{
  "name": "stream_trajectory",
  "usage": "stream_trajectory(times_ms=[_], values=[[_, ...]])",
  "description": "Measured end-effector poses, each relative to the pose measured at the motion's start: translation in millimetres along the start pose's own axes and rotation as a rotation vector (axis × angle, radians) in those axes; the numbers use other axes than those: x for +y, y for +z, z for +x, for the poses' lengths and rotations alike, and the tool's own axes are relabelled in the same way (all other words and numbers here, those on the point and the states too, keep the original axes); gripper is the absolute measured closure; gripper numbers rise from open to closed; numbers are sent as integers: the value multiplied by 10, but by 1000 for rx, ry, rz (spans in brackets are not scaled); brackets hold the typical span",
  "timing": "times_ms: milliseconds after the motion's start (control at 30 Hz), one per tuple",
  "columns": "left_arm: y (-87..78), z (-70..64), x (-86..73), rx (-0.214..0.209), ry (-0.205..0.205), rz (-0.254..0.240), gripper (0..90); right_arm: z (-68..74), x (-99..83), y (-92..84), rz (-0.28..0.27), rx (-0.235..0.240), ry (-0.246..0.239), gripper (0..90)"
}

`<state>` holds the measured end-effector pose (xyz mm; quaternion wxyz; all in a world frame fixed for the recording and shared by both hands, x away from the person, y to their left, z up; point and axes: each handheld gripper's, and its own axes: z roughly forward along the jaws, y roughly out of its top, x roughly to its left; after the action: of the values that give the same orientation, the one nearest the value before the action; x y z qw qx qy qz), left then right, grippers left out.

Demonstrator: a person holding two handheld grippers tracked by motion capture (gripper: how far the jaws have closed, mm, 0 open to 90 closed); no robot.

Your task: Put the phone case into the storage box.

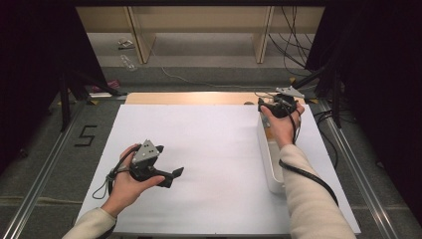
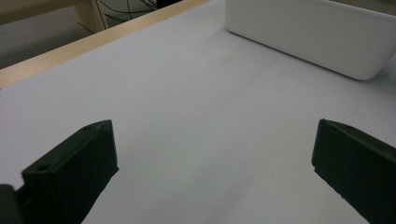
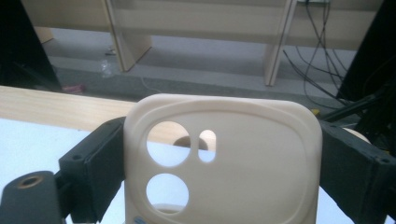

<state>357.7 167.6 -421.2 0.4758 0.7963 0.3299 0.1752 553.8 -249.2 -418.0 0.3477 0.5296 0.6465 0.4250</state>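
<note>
A wide white sheet (image 1: pixel 209 149) is covering the bench, whose pale wooden edge (image 1: pixel 189 98) is showing at the far side.

Phone case (image 3: pixel 224 158): cream plastic, smooth, matt sheen. Bin (image 1: pixel 268 164): white plastic, smooth, slight gloss. Counter (image 1: pixel 199 149): white matt sheet over pale wood at far edge. Hand-held gripper (image 3: pixel 223 163) jaws: black matt plastic.

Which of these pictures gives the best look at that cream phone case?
The right gripper view: the phone case sits close up between the jaws of the right gripper, camera holes clear. In the high view the hand hides it. The left gripper view looks at the white tray instead.
</note>
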Motion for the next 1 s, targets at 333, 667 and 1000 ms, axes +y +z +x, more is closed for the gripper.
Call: stream_trajectory(times_ms=[333,667,1000], values=[[1,0,2,-1,2,1,0,-34,10,-15,-28,-4,31,19],[1,-2,3,0,3,2,0,-36,35,-66,-40,-22,44,2],[-1,-5,8,2,2,0,0,-43,63,-132,-50,-34,59,1]])
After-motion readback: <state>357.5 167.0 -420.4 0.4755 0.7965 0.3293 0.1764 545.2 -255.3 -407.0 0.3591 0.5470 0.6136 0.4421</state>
